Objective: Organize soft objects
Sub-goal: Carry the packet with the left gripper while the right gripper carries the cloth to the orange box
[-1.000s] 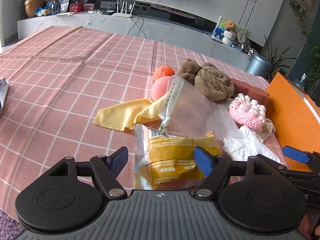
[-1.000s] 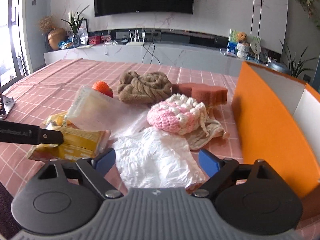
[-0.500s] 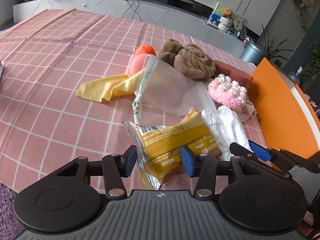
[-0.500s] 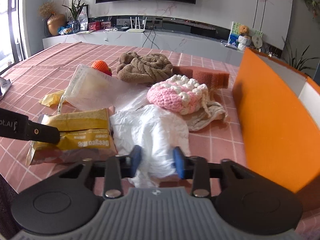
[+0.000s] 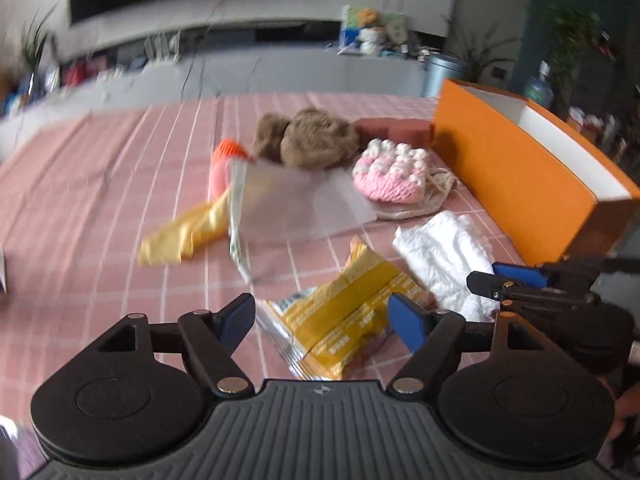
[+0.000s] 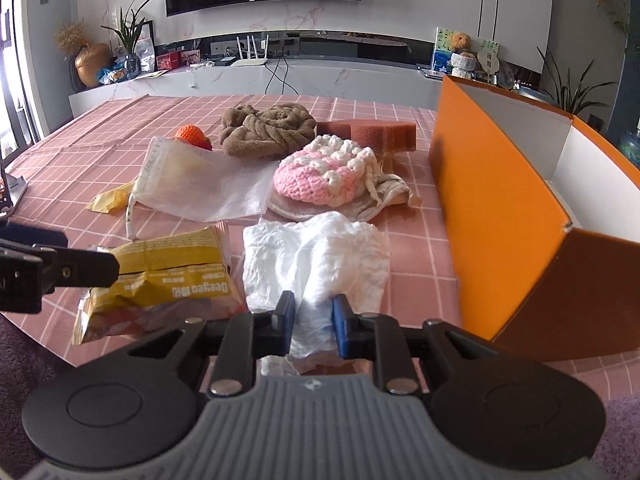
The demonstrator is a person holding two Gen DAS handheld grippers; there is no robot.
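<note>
Right gripper (image 6: pixel 313 326) has narrowed onto the white plastic bag (image 6: pixel 316 256); left gripper (image 5: pixel 322 318), reopened wide, straddles the yellow snack packet (image 5: pixel 344 320). Orange box (image 6: pixel 496 216) awaits rightward.

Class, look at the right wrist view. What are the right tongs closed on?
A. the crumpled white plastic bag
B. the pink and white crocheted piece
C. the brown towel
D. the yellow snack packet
A: in the right wrist view the right tongs pinch the near edge of the crumpled white plastic bag, while the yellow snack packet lies to their left, outside the blue pads.
</note>
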